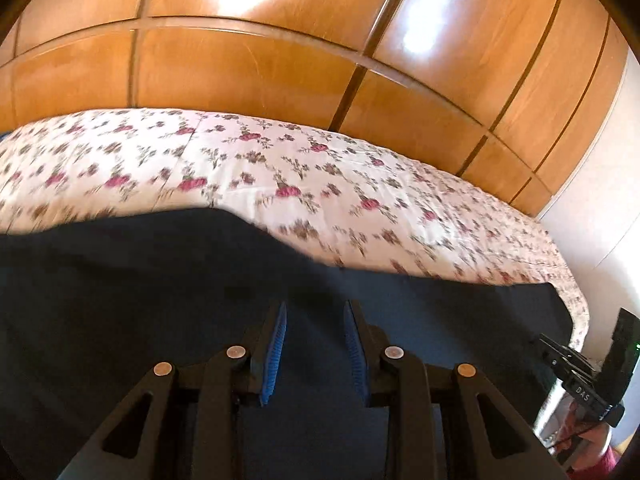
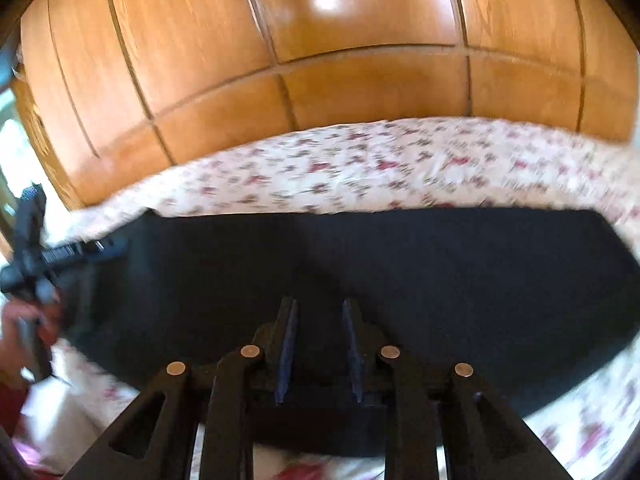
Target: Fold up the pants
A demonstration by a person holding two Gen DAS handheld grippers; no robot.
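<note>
Dark navy pants (image 1: 160, 280) lie spread flat on a bed with a white floral cover (image 1: 280, 168). My left gripper (image 1: 315, 308) hovers over the pants with its blue-padded jaws apart and nothing between them. In the right wrist view the pants (image 2: 440, 272) form a wide dark band across the cover (image 2: 400, 168). My right gripper (image 2: 319, 304) is over the near part of the pants, jaws apart and empty. The left gripper also shows at the left edge of the right wrist view (image 2: 36, 264), at the pants' end.
A glossy wooden wardrobe (image 1: 280, 52) stands close behind the bed, also filling the top of the right wrist view (image 2: 320, 60). A white wall (image 1: 600, 200) is at the right. The other gripper (image 1: 588, 380) shows at the right edge of the left wrist view.
</note>
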